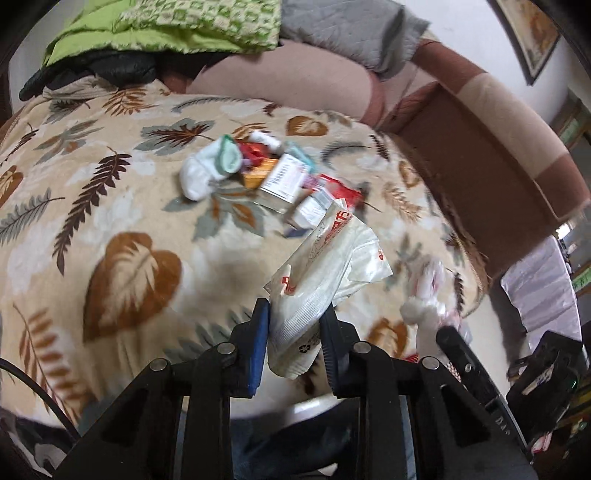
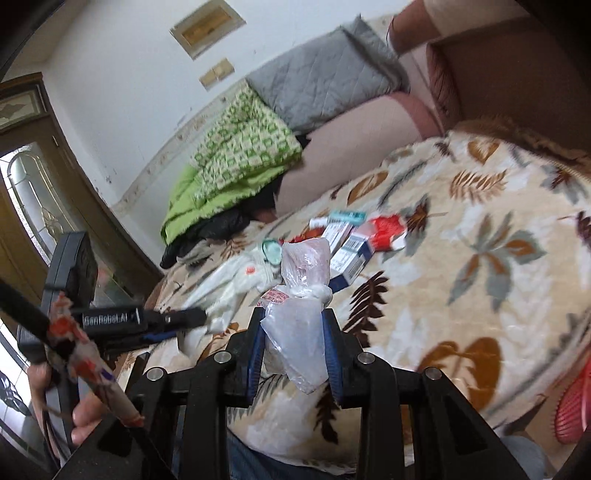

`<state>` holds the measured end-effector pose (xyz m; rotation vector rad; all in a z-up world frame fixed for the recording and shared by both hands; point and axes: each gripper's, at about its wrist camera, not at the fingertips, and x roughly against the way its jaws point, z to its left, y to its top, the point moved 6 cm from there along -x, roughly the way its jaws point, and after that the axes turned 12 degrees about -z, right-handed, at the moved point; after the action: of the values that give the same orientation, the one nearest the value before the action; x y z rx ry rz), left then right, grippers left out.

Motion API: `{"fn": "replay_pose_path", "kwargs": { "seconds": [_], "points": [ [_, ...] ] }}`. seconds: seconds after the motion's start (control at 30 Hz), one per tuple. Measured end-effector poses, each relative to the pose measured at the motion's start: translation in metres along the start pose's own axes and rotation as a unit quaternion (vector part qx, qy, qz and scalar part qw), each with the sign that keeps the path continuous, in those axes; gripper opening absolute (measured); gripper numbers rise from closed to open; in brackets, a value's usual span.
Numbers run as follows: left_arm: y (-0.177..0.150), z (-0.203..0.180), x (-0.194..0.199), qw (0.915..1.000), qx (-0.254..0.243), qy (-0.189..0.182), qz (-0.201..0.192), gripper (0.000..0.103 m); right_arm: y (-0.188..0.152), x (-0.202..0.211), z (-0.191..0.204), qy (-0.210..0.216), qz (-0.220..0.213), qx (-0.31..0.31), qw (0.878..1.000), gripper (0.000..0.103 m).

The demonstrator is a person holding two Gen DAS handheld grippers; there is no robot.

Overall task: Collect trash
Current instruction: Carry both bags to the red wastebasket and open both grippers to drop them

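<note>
White, crinkled plastic with red lettering and a small recycling mark fills the left claw [image 1: 295, 339]: this wrapper [image 1: 325, 273] is clamped between the blue pads and fans out toward 1 o'clock above the leaf-patterned blanket [image 1: 110, 206]. The right claw [image 2: 295, 339] is closed on a clear plastic bag [image 2: 299, 317], knotted near its top, its loose neck standing up toward 12 o'clock. More litter lies in a heap on the blanket at 12 o'clock from both claws: a white sock [image 1: 201, 175], small cartons [image 1: 284, 177] and red packaging [image 1: 338, 188], all somewhat blurred. Only the left wrist view shows the brown sofa arm [image 1: 480, 184] at 2 o'clock and a framed picture [image 1: 532, 33] on the wall. Only the right wrist view shows a wooden door [image 2: 33, 206] with glass at 9 o'clock, a person's hand [image 2: 81, 413] at 8 o'clock gripping the other tool, and a red fan-shaped object [image 2: 576, 402] at 4 o'clock. Both show the green quilt [image 2: 236, 158] and grey cushion [image 2: 325, 81].
</note>
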<state>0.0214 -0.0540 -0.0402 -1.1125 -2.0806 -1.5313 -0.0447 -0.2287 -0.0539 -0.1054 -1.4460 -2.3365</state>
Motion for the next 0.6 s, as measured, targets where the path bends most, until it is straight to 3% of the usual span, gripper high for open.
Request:
{"fn": "replay_pose_path", "kwargs": {
  "seconds": [0.3,0.6],
  "points": [
    [-0.017,-0.066,0.055,0.9962,-0.058,-0.015,-0.064,0.025,0.020,0.080,-0.001,-0.025,-0.056,0.012,0.998,0.032],
    [-0.034,-0.118,0.078,0.9897,-0.108,-0.034,-0.087,0.025,0.033,0.144,-0.024,-0.071,-0.091,0.021,0.993,0.032]
  ]
}}
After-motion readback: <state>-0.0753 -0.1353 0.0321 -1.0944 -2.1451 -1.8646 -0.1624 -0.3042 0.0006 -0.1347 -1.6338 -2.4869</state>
